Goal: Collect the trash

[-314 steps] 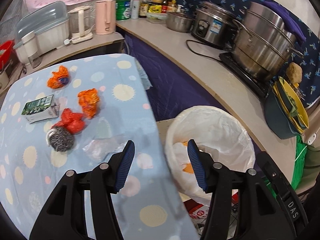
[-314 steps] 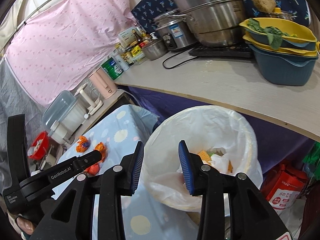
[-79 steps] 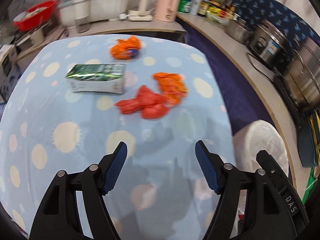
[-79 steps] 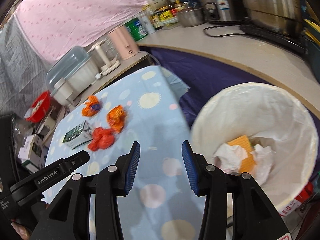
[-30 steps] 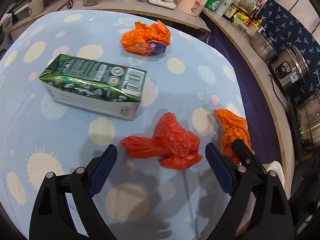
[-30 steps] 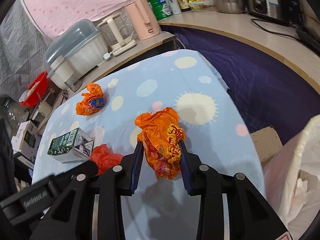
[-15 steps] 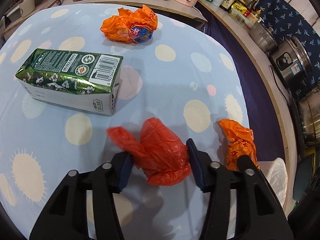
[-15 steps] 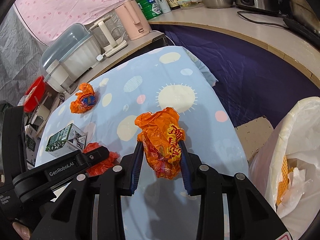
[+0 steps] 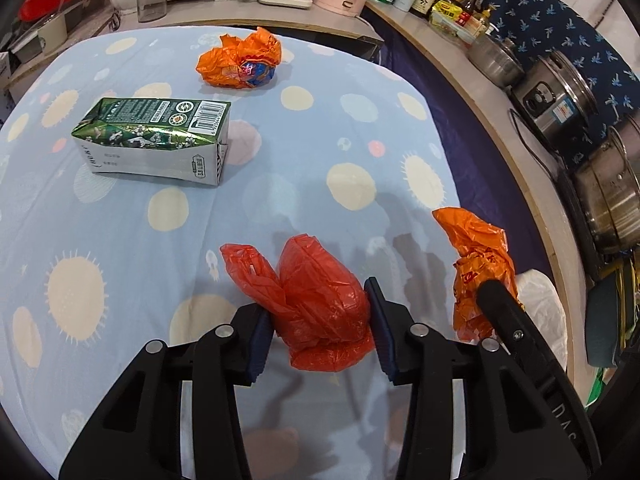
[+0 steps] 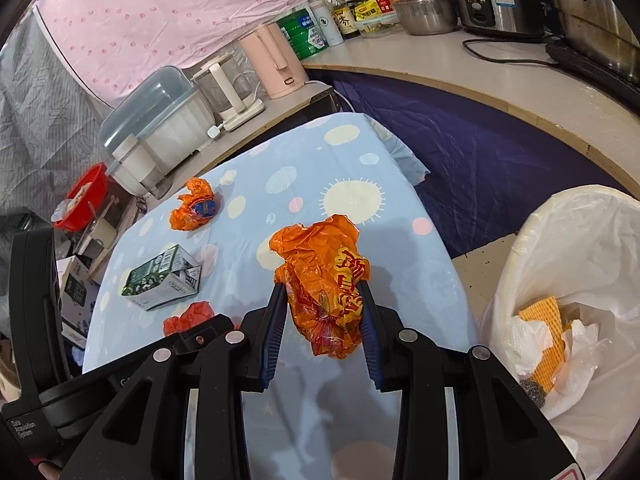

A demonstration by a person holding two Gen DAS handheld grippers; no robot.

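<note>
My left gripper (image 9: 318, 320) is shut on a crumpled red plastic bag (image 9: 316, 300) just above the blue dotted tablecloth (image 9: 120, 240). My right gripper (image 10: 322, 312) is shut on a crumpled orange wrapper (image 10: 324, 276), held above the table; the wrapper also shows in the left wrist view (image 9: 478, 264). A green carton (image 9: 154, 140) lies on its side and another orange wrapper (image 9: 240, 64) sits farther back. A white-lined trash bin (image 10: 580, 288) stands to the right of the table with paper and a sponge inside.
A curved counter (image 10: 460, 68) carries a rice cooker (image 9: 556, 104), steel pots, bottles and a pink kettle (image 10: 276, 60). A covered dish rack (image 10: 156, 128) and red bowl (image 10: 86, 196) stand behind the table. Dark blue cloth hangs between table and counter.
My left gripper closed on the red bag and lifted it slightly. My right gripper lifted the orange wrapper and moved back toward the bin, which has come further into view.
</note>
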